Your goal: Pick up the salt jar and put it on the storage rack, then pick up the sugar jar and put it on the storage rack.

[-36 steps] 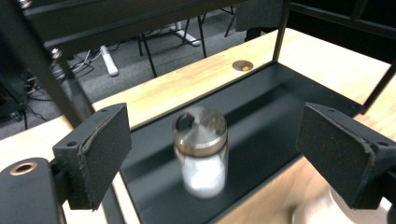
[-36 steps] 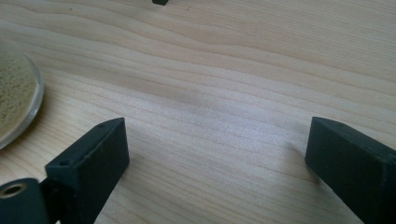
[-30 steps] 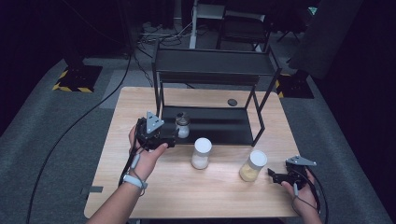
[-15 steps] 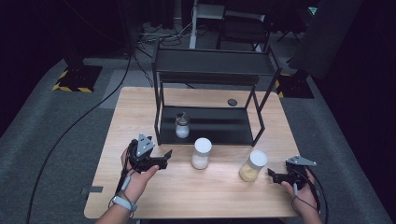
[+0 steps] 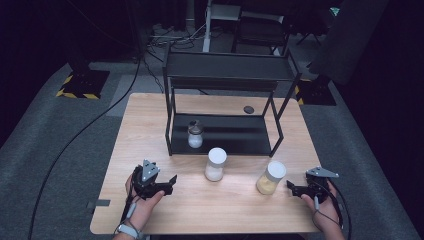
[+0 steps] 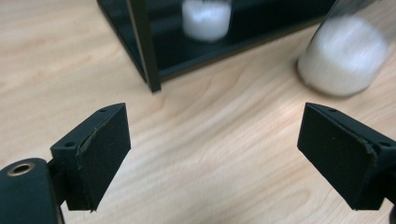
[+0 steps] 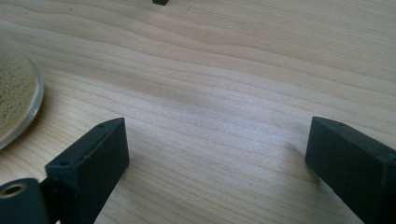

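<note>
A small clear jar of white powder [image 5: 195,134] stands on the lower shelf of the black rack [image 5: 227,70]; the left gripper view shows that jar [image 6: 207,18] behind a rack post. In front of the rack stand a white-lidded jar of white grains [image 5: 215,164] [image 6: 343,58] and a jar of tan grains [image 5: 270,177] [image 7: 16,93]. My left gripper [image 5: 170,183] [image 6: 215,154] rests low at the front left of the table, open, with bare wood between its pads. My right gripper [image 5: 291,187] [image 7: 219,172] lies open just right of the tan jar.
The wooden table [image 5: 150,115] has bare room left of the rack and along its front edge. A small dark disc [image 5: 248,109] lies behind the rack. Cables and a hazard-striped base [image 5: 80,82] sit on the grey floor beyond.
My left gripper has drawn back from the small jar on the shelf, moving down and toward the table's front left. That jar stays on the shelf. The right gripper has not moved.
</note>
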Action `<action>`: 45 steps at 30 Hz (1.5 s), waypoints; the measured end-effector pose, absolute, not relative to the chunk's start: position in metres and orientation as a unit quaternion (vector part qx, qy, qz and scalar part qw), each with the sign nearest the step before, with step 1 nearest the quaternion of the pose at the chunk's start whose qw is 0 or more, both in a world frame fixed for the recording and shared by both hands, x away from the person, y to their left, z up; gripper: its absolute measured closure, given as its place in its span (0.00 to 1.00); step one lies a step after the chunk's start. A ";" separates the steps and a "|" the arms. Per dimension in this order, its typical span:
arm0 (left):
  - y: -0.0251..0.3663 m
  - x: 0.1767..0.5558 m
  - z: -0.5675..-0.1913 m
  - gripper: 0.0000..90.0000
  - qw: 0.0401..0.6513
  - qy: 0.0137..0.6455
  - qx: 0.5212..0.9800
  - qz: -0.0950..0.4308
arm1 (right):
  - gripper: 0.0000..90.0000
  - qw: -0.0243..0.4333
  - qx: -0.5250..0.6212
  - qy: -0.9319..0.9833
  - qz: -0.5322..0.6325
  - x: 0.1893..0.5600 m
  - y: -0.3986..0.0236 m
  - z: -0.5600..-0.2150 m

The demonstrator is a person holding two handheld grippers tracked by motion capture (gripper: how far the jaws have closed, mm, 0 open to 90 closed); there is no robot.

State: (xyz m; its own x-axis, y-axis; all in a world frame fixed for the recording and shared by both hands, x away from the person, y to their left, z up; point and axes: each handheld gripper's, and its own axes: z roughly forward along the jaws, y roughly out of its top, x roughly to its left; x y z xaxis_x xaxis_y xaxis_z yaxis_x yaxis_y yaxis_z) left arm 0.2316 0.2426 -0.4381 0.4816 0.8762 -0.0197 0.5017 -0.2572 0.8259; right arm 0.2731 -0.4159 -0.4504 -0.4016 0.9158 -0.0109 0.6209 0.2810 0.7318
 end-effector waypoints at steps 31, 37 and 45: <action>0.231 0.242 -0.449 0.04 0.322 0.495 0.784 0.194 | 0.07 0.222 0.500 0.769 0.332 0.273 -0.416 -0.450; 0.231 0.242 -0.449 0.03 0.321 0.495 0.784 0.194 | 0.07 0.226 0.510 0.763 0.328 0.273 -0.415 -0.450; 0.231 0.243 -0.449 0.03 0.321 0.495 0.784 0.195 | 0.05 0.230 0.516 0.757 0.328 0.270 -0.414 -0.450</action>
State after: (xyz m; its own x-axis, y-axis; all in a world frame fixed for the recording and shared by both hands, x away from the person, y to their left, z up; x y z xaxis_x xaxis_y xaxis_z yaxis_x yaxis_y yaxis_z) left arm 0.2425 0.2309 -0.4485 0.4347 0.9005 -0.0124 0.6509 -0.3047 0.6954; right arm 0.2702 -0.4136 -0.4499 -0.3622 0.9321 -0.0095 0.6299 0.2523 0.7346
